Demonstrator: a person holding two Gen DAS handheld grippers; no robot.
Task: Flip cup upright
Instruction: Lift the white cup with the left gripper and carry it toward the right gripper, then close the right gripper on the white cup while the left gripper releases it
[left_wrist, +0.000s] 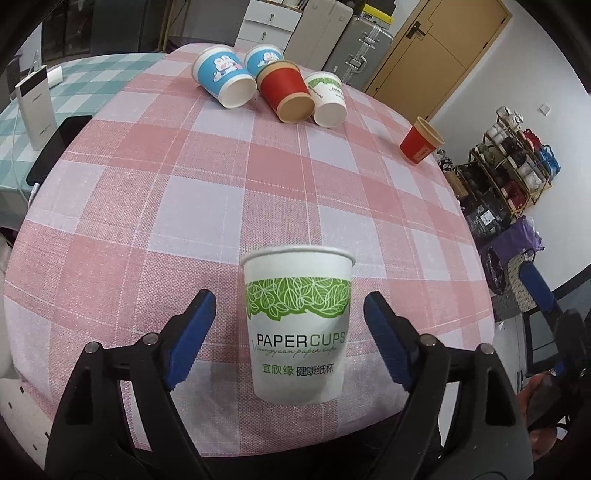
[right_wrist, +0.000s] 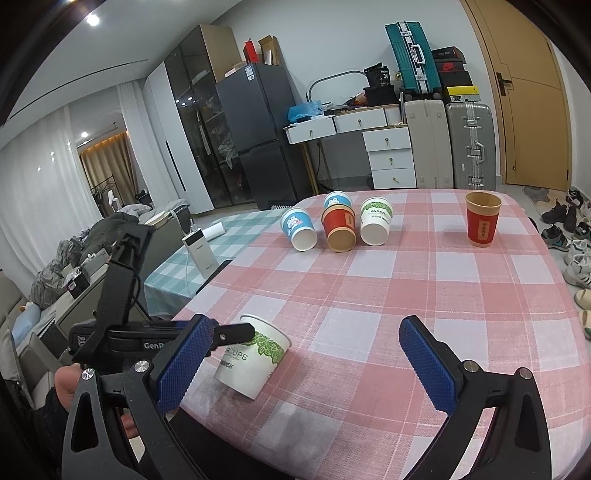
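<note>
Nearest us, our left gripper (left_wrist: 286, 314) has its blue fingers (left_wrist: 194, 332) spread wide on either side of the white paper cup (left_wrist: 298, 326), which stands upright at the near edge of the pink checked tablecloth (left_wrist: 184, 184), touching neither pad. Our right gripper (right_wrist: 306, 363) is likewise spread wide and holds nothing, over the cloth just beside that cup. Farther back, two blue cups (right_wrist: 298, 229), a red cup (right_wrist: 339, 229) and a white cup (right_wrist: 375, 221) lie on their sides, while another red cup (right_wrist: 481, 218) stands upright well apart.
</note>
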